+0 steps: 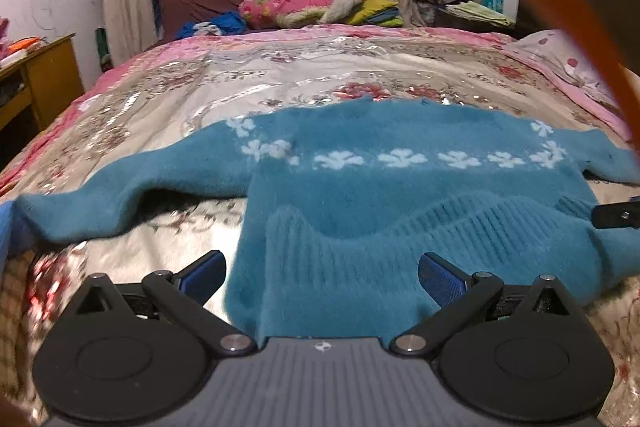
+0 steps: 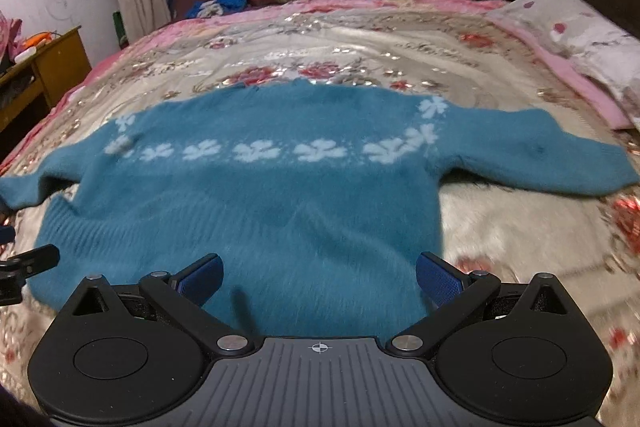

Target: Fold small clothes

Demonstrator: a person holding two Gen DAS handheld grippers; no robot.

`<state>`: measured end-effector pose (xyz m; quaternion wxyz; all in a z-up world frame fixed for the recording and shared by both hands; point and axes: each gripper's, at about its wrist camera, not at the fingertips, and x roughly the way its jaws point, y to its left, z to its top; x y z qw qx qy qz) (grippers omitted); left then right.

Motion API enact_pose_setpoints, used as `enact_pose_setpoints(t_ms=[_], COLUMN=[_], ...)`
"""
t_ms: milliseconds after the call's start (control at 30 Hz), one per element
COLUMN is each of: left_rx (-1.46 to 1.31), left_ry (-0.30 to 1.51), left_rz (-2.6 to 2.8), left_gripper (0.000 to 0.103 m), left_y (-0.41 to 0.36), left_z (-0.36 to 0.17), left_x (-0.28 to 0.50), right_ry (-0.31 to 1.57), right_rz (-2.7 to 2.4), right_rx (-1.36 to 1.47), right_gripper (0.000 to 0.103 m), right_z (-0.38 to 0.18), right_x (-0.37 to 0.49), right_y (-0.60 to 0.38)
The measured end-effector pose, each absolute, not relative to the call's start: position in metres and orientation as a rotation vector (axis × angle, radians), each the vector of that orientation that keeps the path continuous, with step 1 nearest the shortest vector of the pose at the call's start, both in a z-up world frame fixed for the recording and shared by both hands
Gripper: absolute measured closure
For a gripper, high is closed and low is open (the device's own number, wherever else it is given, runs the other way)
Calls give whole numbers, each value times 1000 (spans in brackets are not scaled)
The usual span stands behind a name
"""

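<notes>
Hem first: the ribbed hem of the teal sweater lies directly ahead of both claws and is the nearest part of the garment. The left claw is released, jaws spread wide, with the hem's left corner between and just beyond its fingertips. The right claw is likewise released and holds nothing; the hem's right portion sits between its blue pads.

Beyond the claws, the sweater lies spread on the floral bedspread, neck away, with a row of white flowers across the chest. The left sleeve extends outward to the left of the left claw and is rumpled; the right sleeve extends to the right of the right claw.

Recommended procedure: close each claw on a hem corner, taking both fabric layers. Lift evenly and carry forward toward the neck. The fuzzy knit probably drags on the bedspread, so lift clear before moving.
</notes>
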<state>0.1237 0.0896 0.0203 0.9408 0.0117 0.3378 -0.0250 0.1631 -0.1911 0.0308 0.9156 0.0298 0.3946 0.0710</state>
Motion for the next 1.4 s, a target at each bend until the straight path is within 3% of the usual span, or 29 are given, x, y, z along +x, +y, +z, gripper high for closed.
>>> enact_pose_setpoints(t_ms=[500, 700, 1000, 1400], left_rx=[-101, -162, -79, -7], left_ry=[849, 868, 953, 839], left_rz=[-378, -512, -585, -387], left_gripper=[0, 0, 0, 0], left_y=[103, 112, 123, 90], left_z=[-2, 9, 31, 36], left_x=[162, 127, 36, 15], right_ry=[1015, 1087, 1122, 965], right_rz=[458, 663, 784, 480], right_rx=[302, 316, 97, 85], right_gripper=[0, 0, 1, 1], right_z=[-13, 7, 57, 50], right_x=[240, 199, 98, 57], right_y=[-208, -213, -219, -218])
